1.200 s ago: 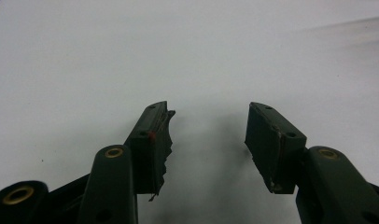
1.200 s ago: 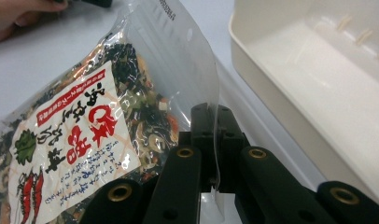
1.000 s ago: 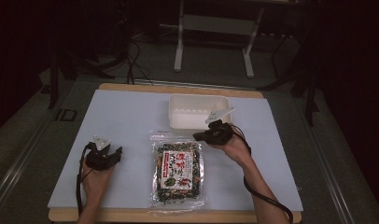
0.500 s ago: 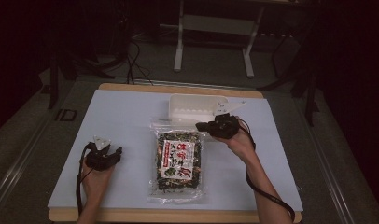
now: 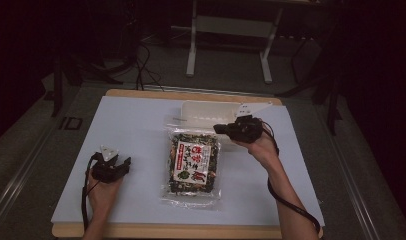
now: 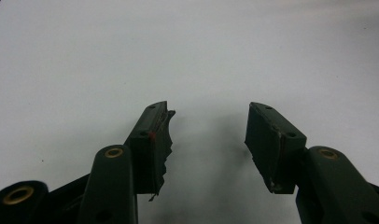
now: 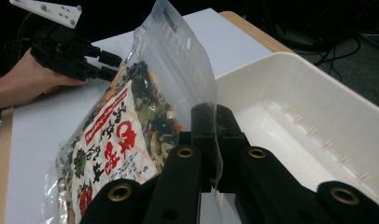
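Observation:
A clear bag of dried vegetables with a red and white label (image 5: 192,162) lies lengthwise in the middle of the white table, its far end lifted. My right gripper (image 5: 221,129) is shut on the bag's clear top edge (image 7: 192,79), next to the white tray (image 5: 206,113). In the right gripper view both jaws pinch the plastic beside the tray's near wall (image 7: 290,116). My left gripper (image 5: 122,163) rests on the table at the left, open, with bare white surface between its fingers (image 6: 155,140).
The white tray (image 7: 318,140) holds nothing and stands at the back of the table, just beyond the bag. A cable trails from each gripper along the forearms. The wooden table edge (image 5: 191,231) runs along the front.
My right gripper has pulled the bag toward the far side of the table and raised its top end near the tray. The left gripper has stayed in place.

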Tool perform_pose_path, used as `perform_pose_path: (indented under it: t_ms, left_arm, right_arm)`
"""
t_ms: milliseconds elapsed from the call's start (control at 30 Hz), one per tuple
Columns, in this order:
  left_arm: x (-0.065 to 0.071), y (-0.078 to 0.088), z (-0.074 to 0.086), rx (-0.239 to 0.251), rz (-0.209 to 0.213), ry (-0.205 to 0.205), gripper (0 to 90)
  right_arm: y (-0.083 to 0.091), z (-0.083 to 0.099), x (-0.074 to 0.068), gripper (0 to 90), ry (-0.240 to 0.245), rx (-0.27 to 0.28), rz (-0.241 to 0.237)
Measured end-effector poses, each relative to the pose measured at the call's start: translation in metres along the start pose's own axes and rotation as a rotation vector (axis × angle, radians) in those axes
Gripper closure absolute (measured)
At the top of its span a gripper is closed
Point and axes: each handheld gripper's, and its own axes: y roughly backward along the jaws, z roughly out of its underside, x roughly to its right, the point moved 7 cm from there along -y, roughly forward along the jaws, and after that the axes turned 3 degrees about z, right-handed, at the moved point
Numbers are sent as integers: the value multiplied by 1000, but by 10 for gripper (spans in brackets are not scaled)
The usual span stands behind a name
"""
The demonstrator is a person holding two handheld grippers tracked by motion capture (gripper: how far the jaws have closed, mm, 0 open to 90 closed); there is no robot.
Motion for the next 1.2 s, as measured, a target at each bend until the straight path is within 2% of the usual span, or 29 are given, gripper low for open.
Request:
perform_pose_path:
  t_ms: [567,967,1200]
  left_arm:
    - [0,0,0,3,1,3,496]
    - [0,0,0,5,1,7,495]
    - [0,0,0,4,1,5,495]
  right_arm:
    - [20,-17,6,894,10,35,25]
    - [34,-24,4,894,18,44,32]
    - [40,-31,0,894,38,42,38]
